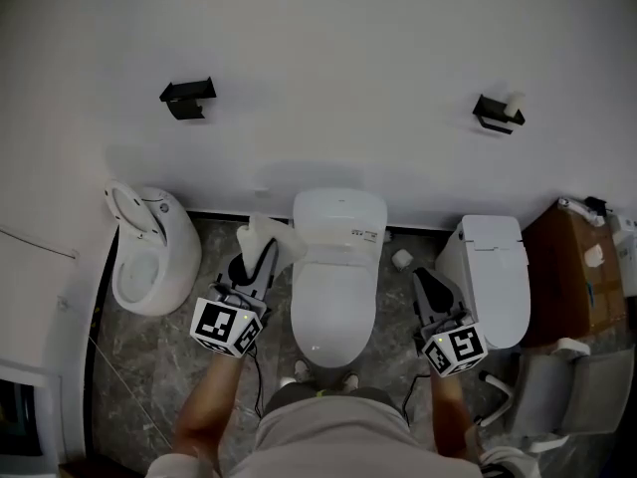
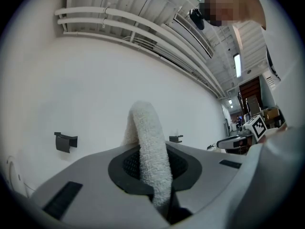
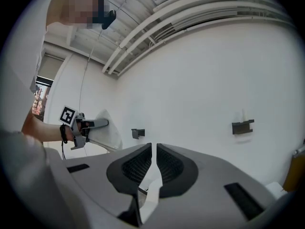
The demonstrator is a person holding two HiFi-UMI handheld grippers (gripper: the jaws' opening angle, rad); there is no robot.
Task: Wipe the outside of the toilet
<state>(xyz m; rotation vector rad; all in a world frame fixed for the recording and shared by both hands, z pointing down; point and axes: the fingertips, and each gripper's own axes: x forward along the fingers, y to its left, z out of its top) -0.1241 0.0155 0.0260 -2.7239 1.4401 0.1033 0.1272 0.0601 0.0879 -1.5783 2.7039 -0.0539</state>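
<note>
1. The left gripper [image 2: 152,168] has its jaws clamped on a white terry cloth [image 2: 148,142]. The cloth stands up out of the jaws in a folded loop.
2. The right gripper [image 3: 154,151] has its jaws nearly together with only a thin slit between them, and nothing is held.
3. Key relation: the middle toilet [image 1: 336,297], lid down, lies just to the right of the left gripper's jaws. Its long axis runs from the wall toward the person. In the head view the cloth's free end reaches toward the toilet's rear left flank by the hinge area; I cannot tell whether it touches.
4. The left gripper is the nearer one and carries the cloth, so the wipe looks set to begin on the toilet's left outside. The right gripper hangs beside the bowl's right flank, apart from it.
5. Other things: a round toilet [image 1: 149,267] stands well to the left and another closed toilet [image 1: 493,277] to the right, close to the right gripper. A cardboard box [image 1: 569,267] sits further right.
6. Two black wall brackets [image 1: 187,98] hang high on the wall, clear of the work.
7. Nothing stands between the cloth and the toilet's flank. The gap to the right-hand toilet looks tight for that side.
</note>
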